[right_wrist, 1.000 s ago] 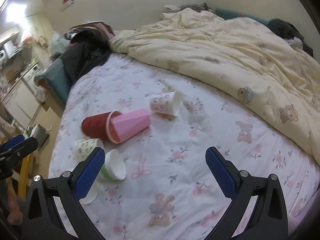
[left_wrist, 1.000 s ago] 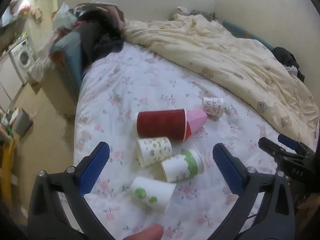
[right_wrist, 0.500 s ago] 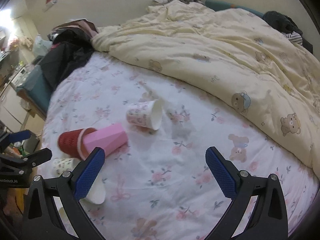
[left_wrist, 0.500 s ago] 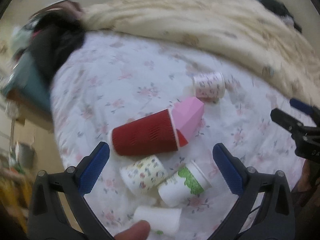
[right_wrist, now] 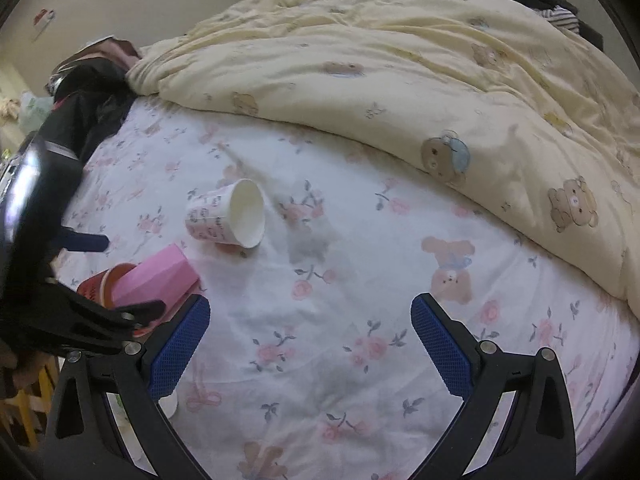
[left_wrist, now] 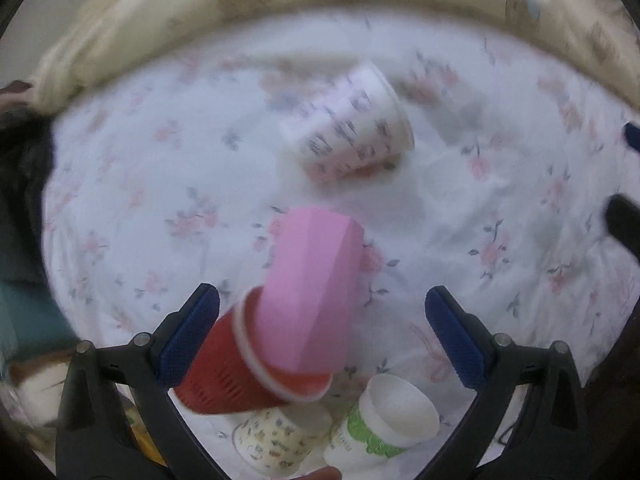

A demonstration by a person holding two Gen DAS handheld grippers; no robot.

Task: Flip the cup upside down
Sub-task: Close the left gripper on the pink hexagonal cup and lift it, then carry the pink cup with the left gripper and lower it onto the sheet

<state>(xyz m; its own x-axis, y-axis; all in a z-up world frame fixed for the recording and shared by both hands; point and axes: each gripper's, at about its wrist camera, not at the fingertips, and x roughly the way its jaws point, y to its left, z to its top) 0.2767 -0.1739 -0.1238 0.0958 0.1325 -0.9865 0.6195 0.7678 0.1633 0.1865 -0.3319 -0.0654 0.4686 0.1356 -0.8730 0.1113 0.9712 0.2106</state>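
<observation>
Several paper cups lie on their sides on the floral bedsheet. A pink cup [left_wrist: 316, 288] is nested in a red ribbed cup [left_wrist: 228, 372] right between my left gripper's [left_wrist: 322, 336] open blue fingers. A white cup with dark print [left_wrist: 352, 128] lies farther away. Both show in the right wrist view, the pink cup [right_wrist: 156, 280] at the left and the printed cup [right_wrist: 228, 216] with its mouth facing right. My right gripper [right_wrist: 310, 344] is open and empty over bare sheet. The left gripper's black frame [right_wrist: 80, 320] shows at the left there.
A flower-print cup [left_wrist: 276, 440] and a green-banded white cup [left_wrist: 384, 420] lie at the bottom of the left wrist view. A cream bear-print duvet [right_wrist: 400, 72] is heaped across the far side of the bed. Dark clothes [right_wrist: 88, 100] lie at the far left.
My left gripper has moved forward and down over the cups; the pink and red pair now lies between its fingers. My right gripper has moved a little closer to the sheet.
</observation>
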